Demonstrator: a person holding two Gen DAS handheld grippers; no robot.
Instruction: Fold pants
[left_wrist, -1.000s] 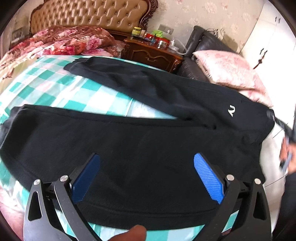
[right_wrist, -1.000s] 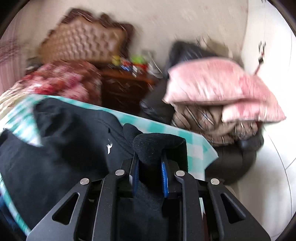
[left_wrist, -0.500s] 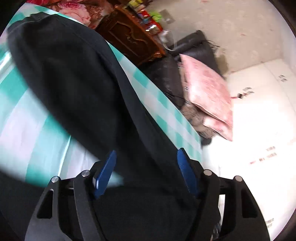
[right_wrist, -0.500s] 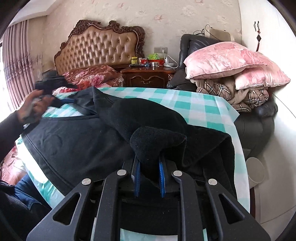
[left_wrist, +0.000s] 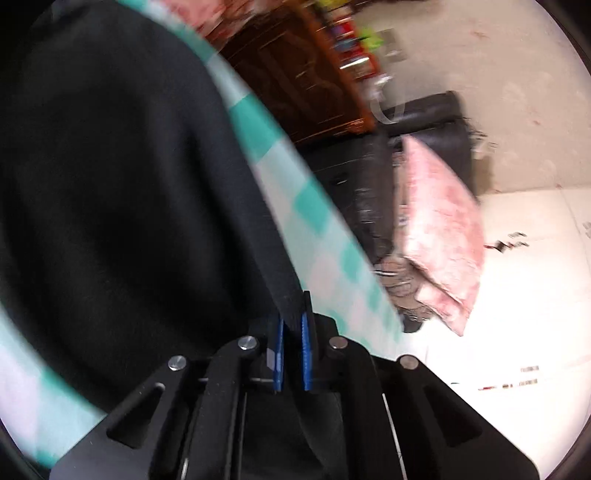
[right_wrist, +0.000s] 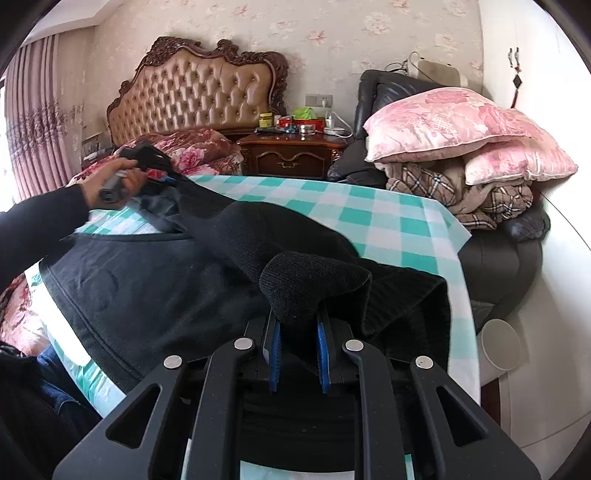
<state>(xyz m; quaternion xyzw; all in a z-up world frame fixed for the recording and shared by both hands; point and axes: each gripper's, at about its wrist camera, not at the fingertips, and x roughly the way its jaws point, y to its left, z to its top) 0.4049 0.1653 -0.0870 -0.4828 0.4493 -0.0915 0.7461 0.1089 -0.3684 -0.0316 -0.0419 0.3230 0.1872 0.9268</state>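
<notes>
Black pants (right_wrist: 155, 280) lie across the teal-checked cloth (right_wrist: 388, 221) on the table. My right gripper (right_wrist: 297, 326) is shut on a bunched ribbed part of the pants (right_wrist: 310, 284) at the near right. My left gripper (left_wrist: 291, 325) is shut on an edge of the pants (left_wrist: 110, 184) and holds it up; the left wrist view is blurred. In the right wrist view the left gripper (right_wrist: 147, 158) shows at the far left, held in a hand, with a pant leg (right_wrist: 207, 206) stretched up to it.
A bed with a tufted headboard (right_wrist: 195, 92) and floral quilt stands behind the table. A wooden nightstand (right_wrist: 291, 155) holds small items. A black armchair (right_wrist: 517, 236) carries pink pillows (right_wrist: 443, 122) and a plaid blanket. A white bin (right_wrist: 498, 343) stands on the floor.
My left gripper went from open over the flat pants to shut on a pant edge, and lifted it. My right gripper stays shut on the bunched fabric.
</notes>
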